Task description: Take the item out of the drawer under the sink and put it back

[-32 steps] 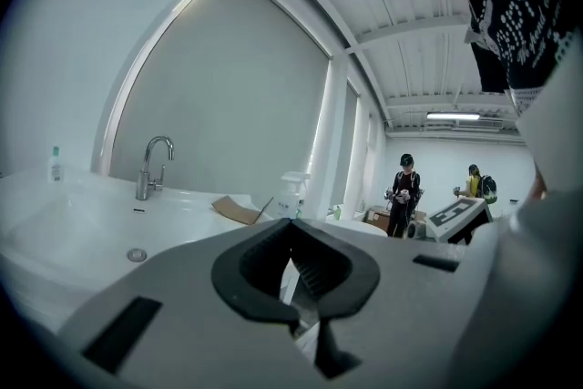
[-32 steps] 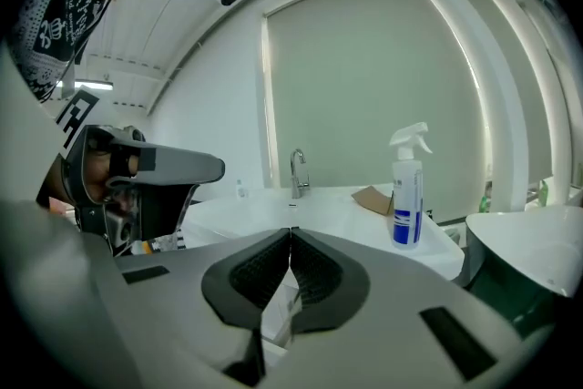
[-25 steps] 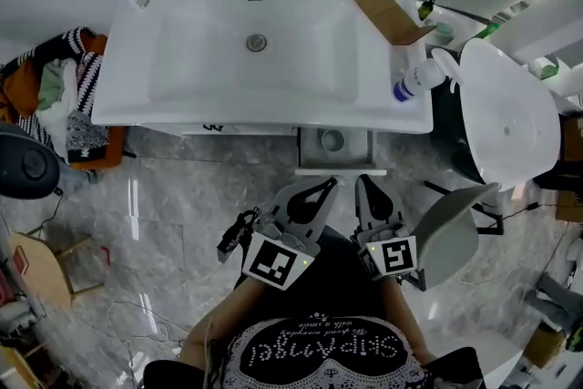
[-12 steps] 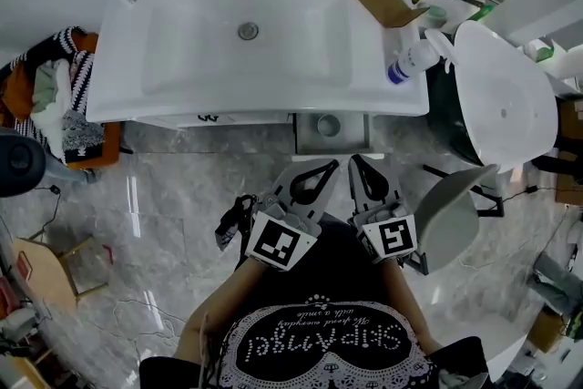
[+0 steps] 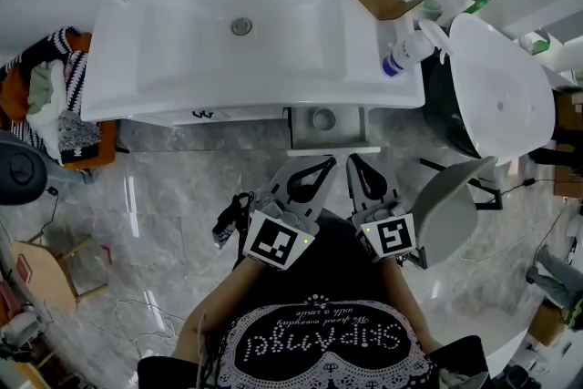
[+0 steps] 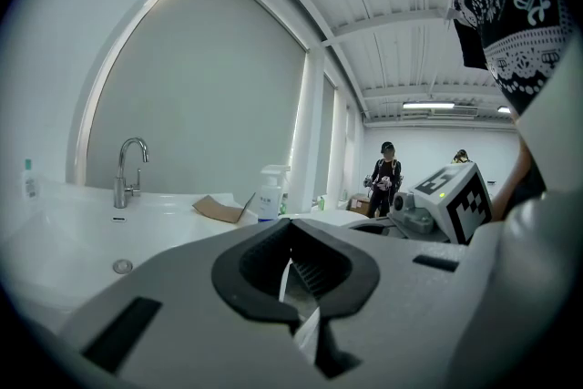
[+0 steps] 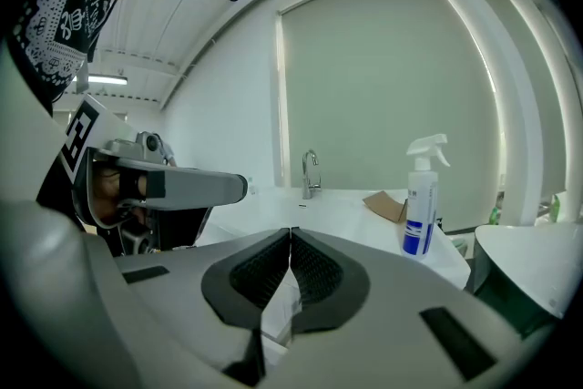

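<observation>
"Head view first: where's the item?"

"I find it in the open white drawer (image 5: 351, 132) that juts out from under the front edge of the white rectangular sink (image 5: 291, 32), towards that edge's right end. It's a small round grey pot (image 5: 323, 118), lying at the back of the exposed part, close under the sink's front edge. What it is exactly, I can't make out."

"And your grippers?"

"Side by side, just short of the drawer's white front panel (image 5: 332, 149). My left gripper (image 5: 328, 163) is clenched on nothing; the left gripper view shows its tips meeting, nothing pinched. My right gripper (image 5: 353, 161) is clamped together and empty too. The pot sits ahead of both tips and apart from them, a touch nearer the left one, with the front panel between."

"Why hold them that way?"

"I read it as a ready stance. The drawer is pulled out so the pot can be reached from above, and it hasn't been lifted yet. Both grippers point nearly level, so neither gripper view shows the drawer, only the sink top with its chrome tap (image 7: 309, 176) and the white spray bottle with a blue label (image 7: 421, 214) by the sink's right edge. For a grab, I judge one gripper must tip down over the drawer and part its jaws first."
</observation>
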Demonstrator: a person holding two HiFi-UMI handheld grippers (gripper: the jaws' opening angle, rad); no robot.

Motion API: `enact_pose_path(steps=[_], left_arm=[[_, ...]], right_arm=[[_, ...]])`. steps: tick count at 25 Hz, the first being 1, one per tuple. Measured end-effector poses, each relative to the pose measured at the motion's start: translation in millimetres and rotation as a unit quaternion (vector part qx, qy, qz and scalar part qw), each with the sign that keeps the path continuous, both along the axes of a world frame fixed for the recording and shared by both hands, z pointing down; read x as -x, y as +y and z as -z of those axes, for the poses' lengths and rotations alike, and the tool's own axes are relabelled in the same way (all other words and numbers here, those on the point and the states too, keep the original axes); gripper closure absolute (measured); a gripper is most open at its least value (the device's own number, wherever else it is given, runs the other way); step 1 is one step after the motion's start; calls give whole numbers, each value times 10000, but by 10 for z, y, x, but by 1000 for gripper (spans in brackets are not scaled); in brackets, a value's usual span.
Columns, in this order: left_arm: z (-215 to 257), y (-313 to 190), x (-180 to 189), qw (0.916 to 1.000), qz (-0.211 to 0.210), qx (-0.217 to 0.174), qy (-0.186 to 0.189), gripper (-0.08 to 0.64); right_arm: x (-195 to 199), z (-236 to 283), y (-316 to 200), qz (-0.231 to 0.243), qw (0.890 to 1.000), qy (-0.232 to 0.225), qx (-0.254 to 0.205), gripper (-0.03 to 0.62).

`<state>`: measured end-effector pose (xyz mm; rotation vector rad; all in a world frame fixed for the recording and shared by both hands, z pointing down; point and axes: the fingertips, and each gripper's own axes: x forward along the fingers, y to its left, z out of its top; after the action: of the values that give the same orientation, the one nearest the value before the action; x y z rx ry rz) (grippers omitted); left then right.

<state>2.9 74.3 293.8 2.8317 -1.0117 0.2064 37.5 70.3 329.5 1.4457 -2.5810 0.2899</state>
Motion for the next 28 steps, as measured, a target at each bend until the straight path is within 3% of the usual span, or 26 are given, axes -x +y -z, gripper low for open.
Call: enact_pose_path(steps=[21,25,28], left_arm=[[-40,-49,-21,9999,82,124,-17,557],[-61,-68,-3,9998,130,122,9,557],[-110,-105,64,9991,323,227,126,557]], right_arm=[[-44,-59,-61,99,9997,226,7,572],[-59,-171,-100,274,9980,565,-83,572],[-79,-391,-146,612,9901,1265,-58,572]])
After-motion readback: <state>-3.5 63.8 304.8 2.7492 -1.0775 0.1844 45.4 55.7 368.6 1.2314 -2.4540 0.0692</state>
